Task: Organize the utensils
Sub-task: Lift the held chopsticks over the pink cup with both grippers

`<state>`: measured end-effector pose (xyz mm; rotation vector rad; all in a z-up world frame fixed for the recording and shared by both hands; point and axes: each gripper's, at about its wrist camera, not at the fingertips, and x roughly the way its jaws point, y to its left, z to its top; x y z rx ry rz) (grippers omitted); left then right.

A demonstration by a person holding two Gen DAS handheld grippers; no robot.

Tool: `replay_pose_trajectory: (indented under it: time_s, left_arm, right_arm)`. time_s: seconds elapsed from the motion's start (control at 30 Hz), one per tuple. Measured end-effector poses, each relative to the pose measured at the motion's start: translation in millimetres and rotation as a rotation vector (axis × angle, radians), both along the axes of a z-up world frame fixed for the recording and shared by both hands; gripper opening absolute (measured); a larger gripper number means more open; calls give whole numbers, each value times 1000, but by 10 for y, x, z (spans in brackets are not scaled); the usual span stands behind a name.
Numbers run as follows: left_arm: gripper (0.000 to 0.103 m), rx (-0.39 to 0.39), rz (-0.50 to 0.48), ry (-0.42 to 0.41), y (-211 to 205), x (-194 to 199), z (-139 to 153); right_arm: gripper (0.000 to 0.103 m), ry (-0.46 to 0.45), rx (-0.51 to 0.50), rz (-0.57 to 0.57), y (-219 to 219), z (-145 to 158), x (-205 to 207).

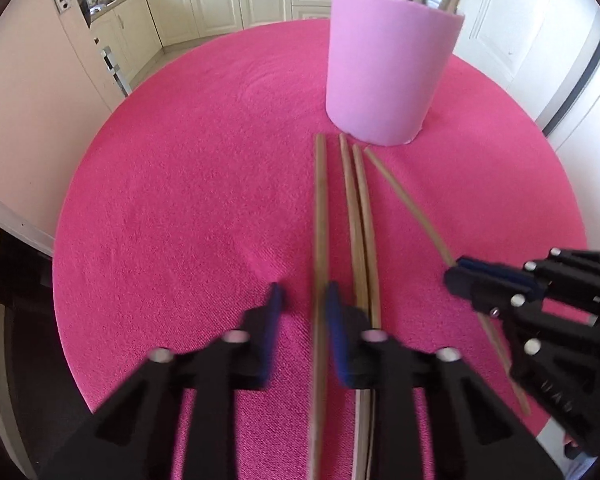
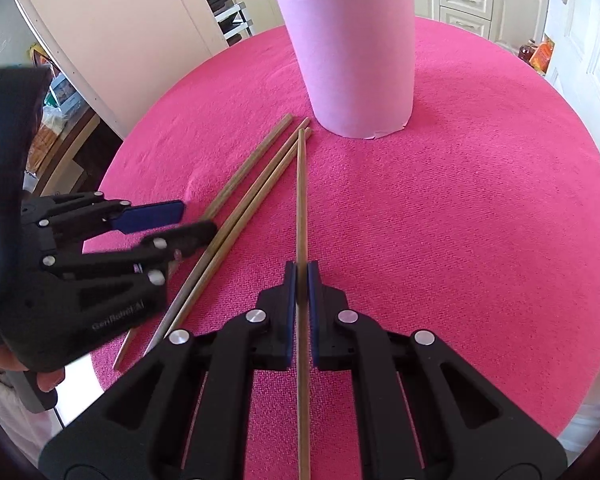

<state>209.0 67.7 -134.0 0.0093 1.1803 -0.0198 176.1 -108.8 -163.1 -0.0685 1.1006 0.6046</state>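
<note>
Several wooden chopsticks lie on a round table with a pink cloth [image 1: 180,200], their tips pointing at a pink cylindrical holder [image 1: 388,72] that has more sticks standing in it. My left gripper [image 1: 302,300] is open, its fingers on either side of the leftmost chopstick [image 1: 320,220]. Two chopsticks [image 1: 360,220] lie just right of it. My right gripper [image 2: 301,276] is shut on the rightmost chopstick [image 2: 301,200], which runs between its blue pads. The holder [image 2: 356,56] stands behind. The right gripper also shows in the left wrist view [image 1: 456,274], and the left gripper shows in the right wrist view [image 2: 192,222].
The table edge [image 2: 580,320] curves close on the right and near side. Cream kitchen cabinets [image 1: 216,0] and a white door [image 1: 520,40] stand beyond the table. A fridge [image 2: 112,40] stands at the left.
</note>
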Motion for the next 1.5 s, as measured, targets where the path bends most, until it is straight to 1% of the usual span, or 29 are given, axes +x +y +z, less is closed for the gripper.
replay_pose_trajectory:
  time_s: [0.03, 0.13, 0.2, 0.23, 0.3, 0.43, 0.53, 0.63, 0.67, 0.73, 0.8, 0.9, 1.03, 1.13, 1.23, 1.37, 1.5]
  left_arm:
    - [10, -8, 7, 0, 24, 2, 6]
    - [9, -65, 31, -4, 135, -12, 39]
    - [9, -100, 46, -22, 133, -27, 62]
    - [7, -104, 53, -35, 161, -39, 95]
    - [7, -113, 65, -72, 155, -72, 171]
    - [7, -142, 50, -146, 109, -159, 328]
    - [7, -174, 33, -229, 78, -183, 476]
    - [7, -192, 9, -338, 29, -210, 652]
    - [7, -199, 3, -388, 10, -229, 717]
    - [7, -211, -5, -462, -22, -264, 799]
    - [7, -240, -12, -546, -44, -290, 881]
    - [7, -280, -26, -645, -76, -287, 972]
    - [7, -288, -27, -773, -171, -259, 1053]
    - [7, -310, -22, -855, -207, -187, 1135]
    - [7, -289, -14, -930, -244, -154, 1234]
    - [7, -224, 2, -1040, -369, -85, 1376]
    - [7, -197, 6, -1126, -359, 101, 1477]
  right_arm:
    - [6, -4, 4, -1, -13, 7, 0]
    - [6, -13, 22, -5, -55, 44, -4]
    - [6, -22, 33, -11, -98, 72, -4]
    - [6, -27, 40, -16, -121, 94, -1]
    - [6, -35, 56, -18, -142, 137, -2]
    - [6, -61, 96, -21, -169, 251, -20]
    - [6, -94, 136, -15, -199, 369, -54]
    - [6, -135, 175, -11, -230, 521, -88]
    - [6, -148, 190, -9, -247, 580, -93]
    - [6, -173, 212, -10, -274, 670, -89]
    - [6, -203, 245, -21, -320, 766, -82]
    - [6, -258, 302, -38, -387, 916, -62]
    - [6, -356, 374, -73, -448, 1106, -25]
    - [6, -428, 437, -99, -496, 1229, 41]
    - [6, -503, 490, -125, -536, 1307, 118]
    - [6, -613, 516, -167, -537, 1359, 243]
    - [6, -708, 544, -214, -543, 1387, 353]
